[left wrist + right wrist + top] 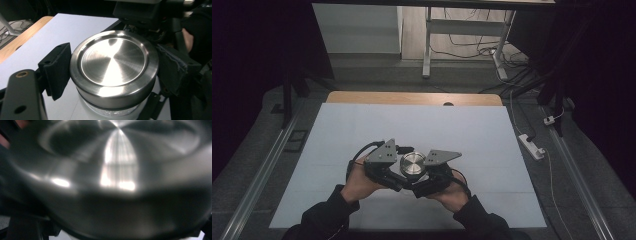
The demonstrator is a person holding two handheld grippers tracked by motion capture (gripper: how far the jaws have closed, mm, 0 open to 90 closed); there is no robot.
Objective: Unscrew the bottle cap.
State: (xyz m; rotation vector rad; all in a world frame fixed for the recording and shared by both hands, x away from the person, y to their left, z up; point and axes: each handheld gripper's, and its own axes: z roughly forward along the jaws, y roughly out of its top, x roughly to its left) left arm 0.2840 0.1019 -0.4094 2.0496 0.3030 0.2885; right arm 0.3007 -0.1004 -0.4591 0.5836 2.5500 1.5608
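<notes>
High view: a jar with a round steel lid (413, 164) stands on the near middle of the white surface (362, 130), which lies over a wooden top whose far edge shows. Two hands come in from the bottom edge in dark sleeves. The left tongs (398, 176) reach the jar from its left and the right tongs (428, 176) from its right, so the jar sits between them, each with a grey three-cornered plate on top. A white power strip (532, 146) lies on the floor to the right of the surface.

Left gripper view: the lid (113, 66) is seen from close above, brushed and shiny, and a strip of the pale jar body (110, 113) shows under its rim. The left tongs' two black padded jaws stand on either side of the lid, one at the left of the rim and one at the right; both look as if they rest against it, so these tongs are partly closed around the lid and have it in their grip. Behind the jar are the other tongs and part of a hand.

Right gripper view: the lid (117, 170) is very near and blurred, with bright reflections. The right tongs' jaws are closed as far as they go; from this blurred picture I cannot tell what they press on.
</notes>
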